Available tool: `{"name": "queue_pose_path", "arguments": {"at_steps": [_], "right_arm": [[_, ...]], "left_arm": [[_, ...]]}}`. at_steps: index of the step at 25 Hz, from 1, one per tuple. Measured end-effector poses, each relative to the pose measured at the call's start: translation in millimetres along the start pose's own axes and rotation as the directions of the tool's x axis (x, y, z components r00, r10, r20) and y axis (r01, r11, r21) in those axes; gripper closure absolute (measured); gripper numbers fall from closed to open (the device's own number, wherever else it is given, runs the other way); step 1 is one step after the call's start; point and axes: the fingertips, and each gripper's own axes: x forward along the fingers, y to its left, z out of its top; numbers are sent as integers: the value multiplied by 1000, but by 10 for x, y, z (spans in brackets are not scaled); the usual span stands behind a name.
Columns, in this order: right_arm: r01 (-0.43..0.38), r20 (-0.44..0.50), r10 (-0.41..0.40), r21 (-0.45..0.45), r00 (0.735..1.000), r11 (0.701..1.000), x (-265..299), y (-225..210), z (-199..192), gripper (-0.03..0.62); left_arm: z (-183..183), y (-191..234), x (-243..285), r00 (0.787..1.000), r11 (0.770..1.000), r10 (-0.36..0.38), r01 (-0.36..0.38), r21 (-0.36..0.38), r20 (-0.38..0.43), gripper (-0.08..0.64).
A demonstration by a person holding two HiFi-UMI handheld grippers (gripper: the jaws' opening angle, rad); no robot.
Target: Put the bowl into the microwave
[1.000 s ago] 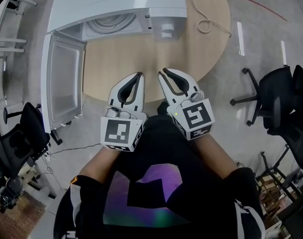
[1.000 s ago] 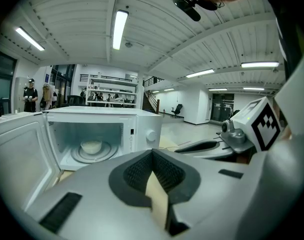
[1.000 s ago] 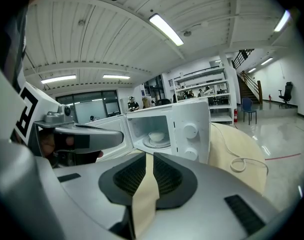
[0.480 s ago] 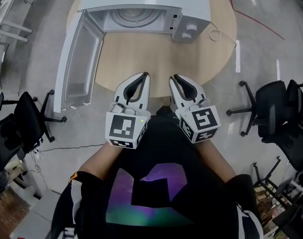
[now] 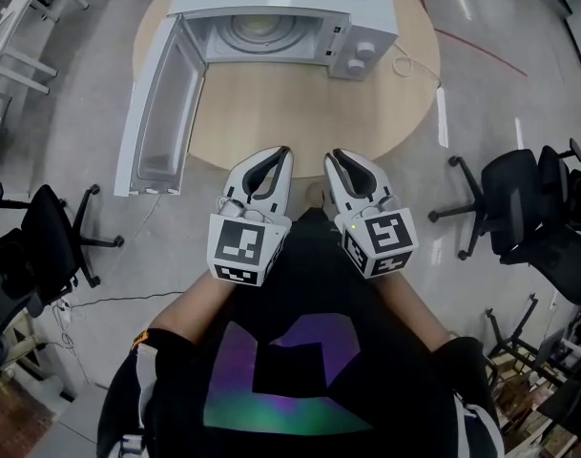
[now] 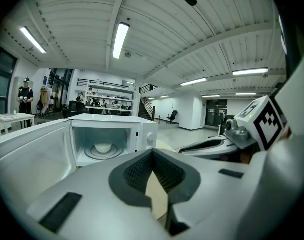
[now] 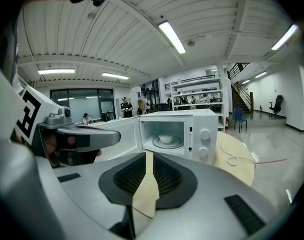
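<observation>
A white microwave (image 5: 280,8) stands at the far side of the round wooden table (image 5: 300,103), its door (image 5: 161,113) swung wide open to the left. A small white bowl (image 6: 103,147) sits on the glass turntable inside; the right gripper view also shows the bowl (image 7: 166,138) there. My left gripper (image 5: 284,151) and right gripper (image 5: 334,153) hover side by side over the table's near edge, close to my body and well short of the microwave. Both are shut with nothing between the jaws, as seen at the left gripper (image 6: 152,151) and right gripper (image 7: 148,153).
A white cable (image 5: 402,63) lies coiled on the table to the right of the microwave. Black office chairs stand on the floor at the right (image 5: 519,198) and at the left (image 5: 42,246). The open door juts past the table's left edge.
The head view has shifted, so the whole microwave and its open cavity now show. Both grippers stay shut and side by side, slightly closer together and nearer my body.
</observation>
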Motion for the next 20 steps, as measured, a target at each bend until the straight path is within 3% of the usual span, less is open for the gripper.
{"name": "queue_pose_path", "arguments": {"at_steps": [11,20], "right_arm": [[52,43,-48,-79,998,996,-251,467,-20,575],[88,49,-85,-68,995,994,-486,801,-79,575]], "left_arm": [[-79,-11,-460,999,1000,-16,16,21,29,512],[-179,-136,-861,998,998,-57,56,21,41,512]]}}
